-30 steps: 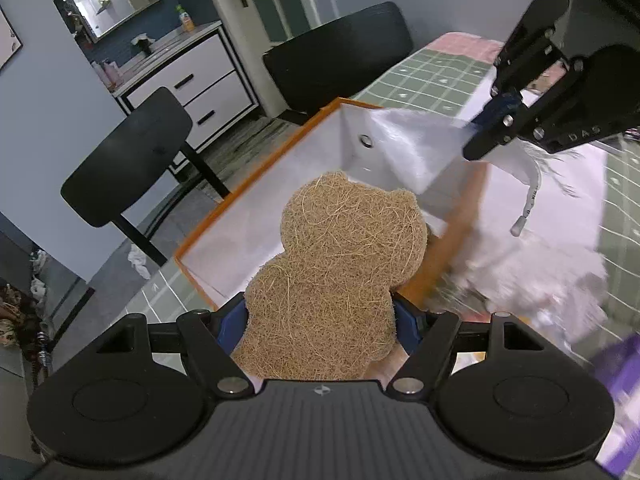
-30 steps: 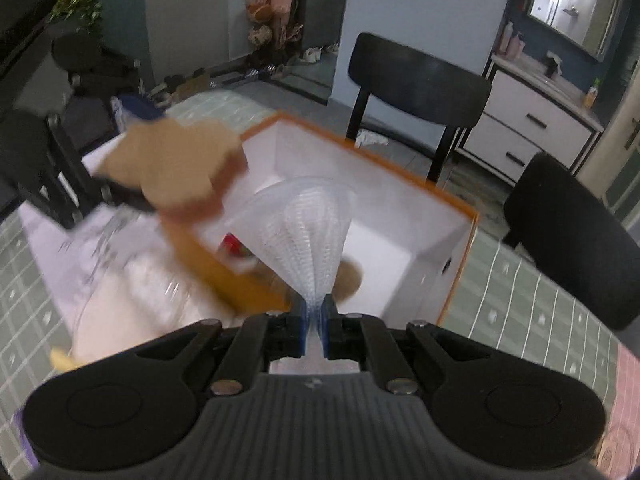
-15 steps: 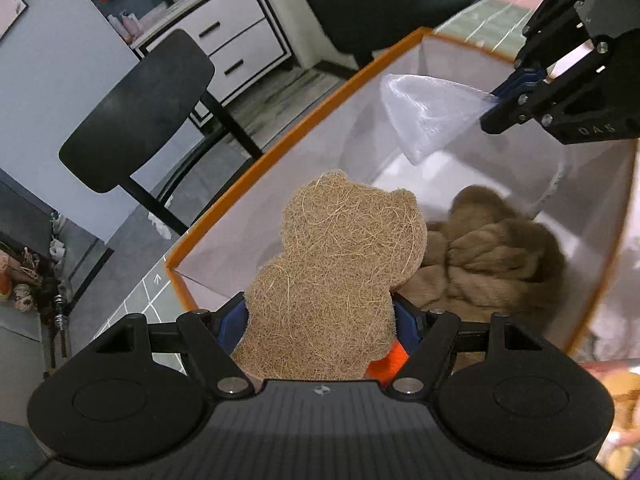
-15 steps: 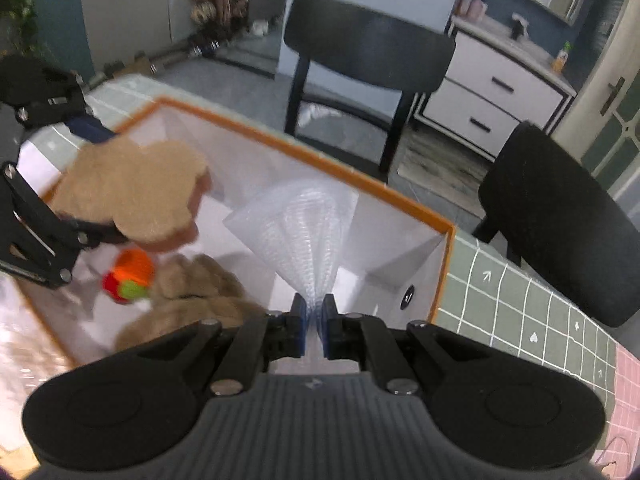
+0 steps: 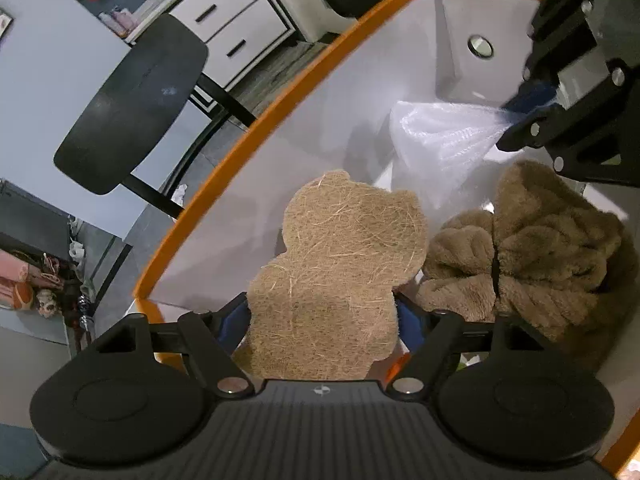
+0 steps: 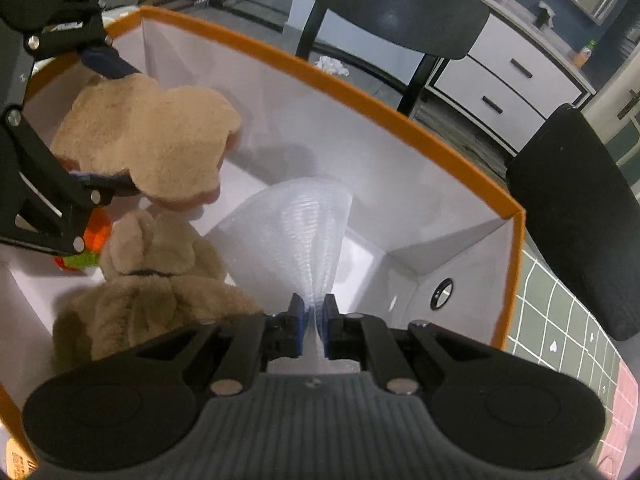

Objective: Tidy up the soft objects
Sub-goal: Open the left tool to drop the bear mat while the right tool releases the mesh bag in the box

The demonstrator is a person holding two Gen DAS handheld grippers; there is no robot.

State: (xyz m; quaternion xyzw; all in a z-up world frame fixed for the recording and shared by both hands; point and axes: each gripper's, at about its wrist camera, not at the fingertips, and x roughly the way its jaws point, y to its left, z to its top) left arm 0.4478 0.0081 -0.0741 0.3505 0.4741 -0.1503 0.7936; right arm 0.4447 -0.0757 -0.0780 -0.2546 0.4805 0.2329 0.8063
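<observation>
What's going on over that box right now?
Left gripper opening around bear-shaped pad. Right gripper opening, mesh between. Both over box; plush below.

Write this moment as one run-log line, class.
left gripper: opening, bear-shaped pad between | right gripper: opening, mesh between | both over orange-rimmed box

The orange-rimmed box (image 5: 256,128) (image 6: 360,92) is being viewed steeply downward, close up, from both wrist cameras at opposite sides; its white interior is being shared.
</observation>
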